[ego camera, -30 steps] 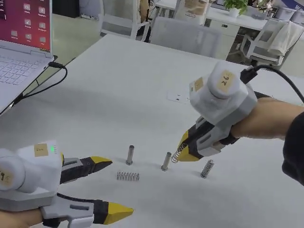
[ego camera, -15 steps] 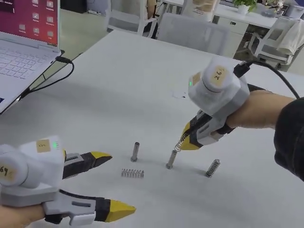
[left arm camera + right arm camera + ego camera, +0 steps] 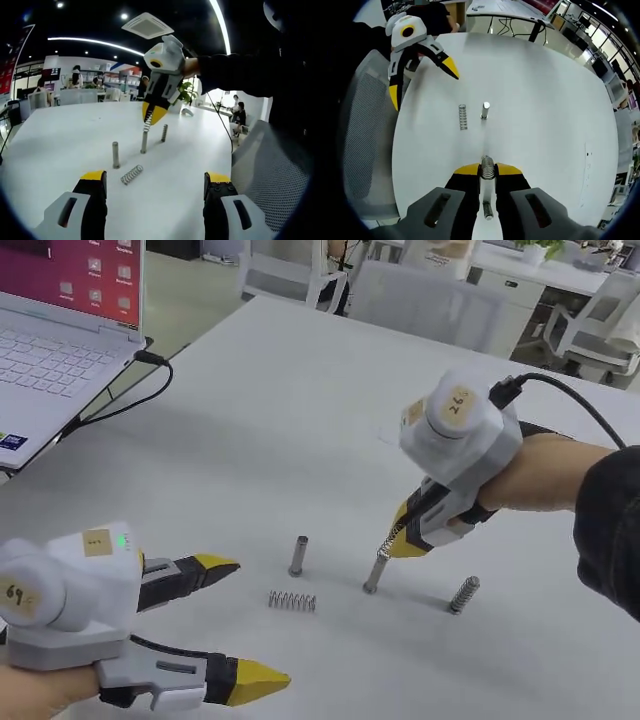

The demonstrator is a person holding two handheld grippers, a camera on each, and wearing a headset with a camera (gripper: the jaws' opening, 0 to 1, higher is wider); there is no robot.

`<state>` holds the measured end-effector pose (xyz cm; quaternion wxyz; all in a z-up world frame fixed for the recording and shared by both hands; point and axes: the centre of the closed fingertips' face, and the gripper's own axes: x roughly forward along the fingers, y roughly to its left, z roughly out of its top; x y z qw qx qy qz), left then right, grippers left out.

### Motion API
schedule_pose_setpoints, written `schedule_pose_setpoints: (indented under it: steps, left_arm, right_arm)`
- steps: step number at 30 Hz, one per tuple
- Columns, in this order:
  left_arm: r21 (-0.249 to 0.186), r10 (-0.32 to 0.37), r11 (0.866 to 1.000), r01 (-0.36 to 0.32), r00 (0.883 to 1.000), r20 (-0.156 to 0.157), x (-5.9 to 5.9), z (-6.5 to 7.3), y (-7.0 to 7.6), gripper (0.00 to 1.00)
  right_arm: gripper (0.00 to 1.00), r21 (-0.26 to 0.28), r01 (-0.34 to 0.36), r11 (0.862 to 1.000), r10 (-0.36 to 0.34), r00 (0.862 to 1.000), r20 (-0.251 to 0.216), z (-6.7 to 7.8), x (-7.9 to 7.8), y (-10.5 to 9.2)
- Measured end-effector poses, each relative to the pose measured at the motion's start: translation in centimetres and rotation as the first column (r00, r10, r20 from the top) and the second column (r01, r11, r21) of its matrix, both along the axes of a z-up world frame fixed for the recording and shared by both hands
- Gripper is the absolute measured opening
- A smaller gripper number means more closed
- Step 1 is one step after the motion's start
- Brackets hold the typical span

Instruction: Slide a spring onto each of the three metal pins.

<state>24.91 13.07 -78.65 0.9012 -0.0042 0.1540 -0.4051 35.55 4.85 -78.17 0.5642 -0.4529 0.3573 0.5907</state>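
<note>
Three metal pins stand on the white table. The left pin (image 3: 298,555) (image 3: 115,155) (image 3: 484,110) is bare. The right pin (image 3: 462,594) (image 3: 163,133) wears a spring. My right gripper (image 3: 408,543) (image 3: 488,170) is shut on a spring (image 3: 388,539) (image 3: 147,121) (image 3: 488,167), whose lower end meets the top of the middle pin (image 3: 375,575) (image 3: 144,142). A loose spring (image 3: 292,600) (image 3: 131,174) (image 3: 463,117) lies flat before the left pin. My left gripper (image 3: 258,621) (image 3: 155,177) hovers open near the front edge, holding nothing.
An open laptop (image 3: 60,350) with a black cable (image 3: 120,405) sits at the far left of the table (image 3: 260,410). A small white tag (image 3: 385,435) lies behind the pins. Chairs and desks stand beyond the far edge.
My right gripper has carried its spring up and left, from beside the middle pin to over its top. The left gripper has stayed open in place. The head camera has shifted.
</note>
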Motion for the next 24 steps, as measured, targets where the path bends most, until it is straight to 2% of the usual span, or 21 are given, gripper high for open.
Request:
schedule_pose_setpoints:
  steps: [12,17,18,24]
  left_arm:
    - [0.000,0.000,1.000,0.000,1.000,-0.008,-0.1,-0.3,0.1,0.75]
    - [0.000,-0.001,1.000,0.001,1.000,-0.010,-0.1,-0.3,0.1,0.74]
    - [0.000,-0.001,1.000,0.001,1.000,-0.011,-0.1,-0.4,0.2,0.74]
    - [-0.001,-0.002,1.000,0.002,1.000,-0.012,-0.1,-0.4,0.1,0.73]
  right_arm:
    - [0.09,-0.021,0.000,1.000,-0.001,1.000,-0.021,-1.0,-0.1,-0.1]
    - [0.09,-0.029,0.004,1.000,-0.005,0.999,-0.033,-1.8,0.0,0.0]
    - [0.09,-0.016,0.006,1.000,-0.006,0.999,-0.035,-1.8,0.0,0.3]
    - [0.09,-0.042,0.005,0.999,-0.007,0.999,-0.046,-3.1,-0.4,0.1]
